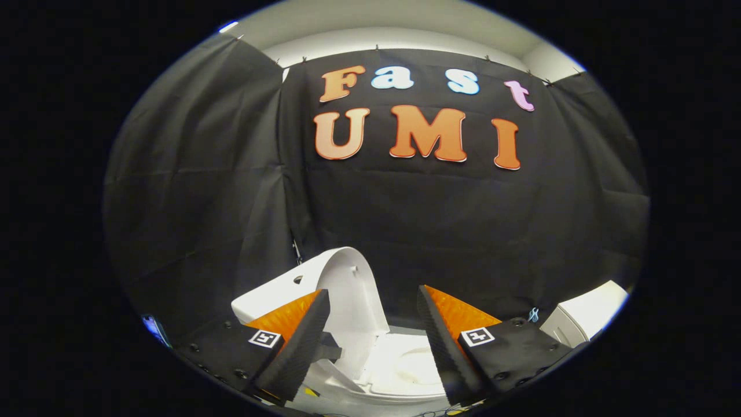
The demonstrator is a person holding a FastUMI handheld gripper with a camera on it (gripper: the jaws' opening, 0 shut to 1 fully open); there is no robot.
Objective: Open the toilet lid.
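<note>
The jaws (373, 295) stand wide apart, released, with nothing between their fingers but open air. Just ahead of them and a little below sits a white toilet (399, 370), its bowl showing in the gap between the two fingers. The toilet lid (353, 284) is raised, standing nearly upright just beyond the left finger, leaning back toward the white tank (272, 292) behind it. The seat ring (417, 365) lies down over the bowl. Behind the toilet, black cloth (405, 220) hangs as the booth's wall, creased and pinned along its top edge, with a pale ceiling (393, 23) above. Beyond the right finger, a second white fixture (590, 315) sits against the cloth.
</note>
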